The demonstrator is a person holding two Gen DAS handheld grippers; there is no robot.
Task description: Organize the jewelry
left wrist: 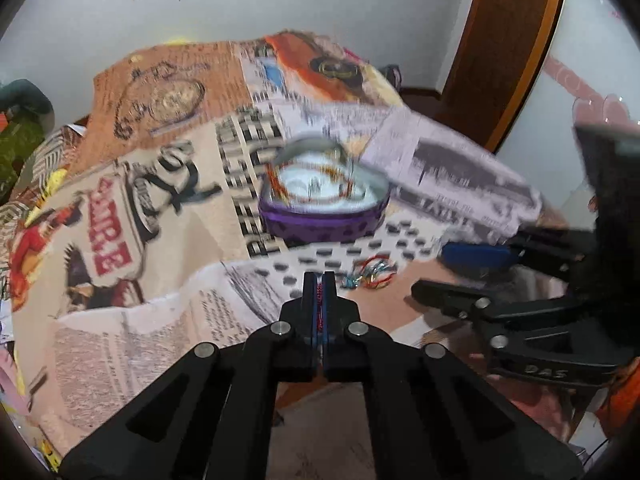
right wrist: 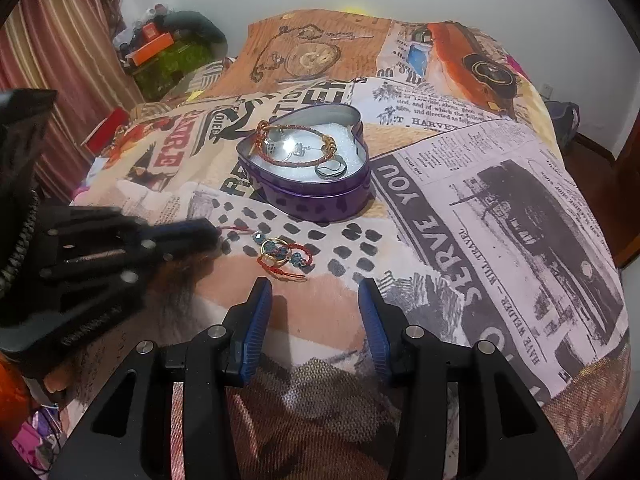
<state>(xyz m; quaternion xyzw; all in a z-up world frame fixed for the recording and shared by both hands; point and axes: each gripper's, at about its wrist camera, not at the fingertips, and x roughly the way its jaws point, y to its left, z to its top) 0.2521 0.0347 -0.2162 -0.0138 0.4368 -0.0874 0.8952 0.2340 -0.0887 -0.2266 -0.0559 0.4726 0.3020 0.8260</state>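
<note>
Red cord bracelet (right wrist: 286,256) with blue beads and a gold ring: lies tangled on printed bedspread (right wrist: 500,208), just in front of heart-shaped tin (right wrist: 316,196). One red strand runs left to tips of left gripper (right wrist: 200,232). In left wrist view, heavily blurred; beads not separable there (left wrist: 372,274).

Left gripper (left wrist: 319,280): black fingers pressed together, blue pads clamped on a thin red strand seen between them. Extent of strand beyond pads hard to make out.

Right gripper (right wrist: 316,292): fingers apart, ribbed blue pads bare, nothing between, held above bedspread short of bracelet.

Tin: purple metal, dark spots on wall, white foam-like lining. Holds braided red-and-gold bracelet (right wrist: 296,148), silver ring (right wrist: 331,168) against near wall, small silver pieces too glare-washed to identify.

Bedspread: woven fabric, newspaper collage print, edges cut off by lens rim.
</note>
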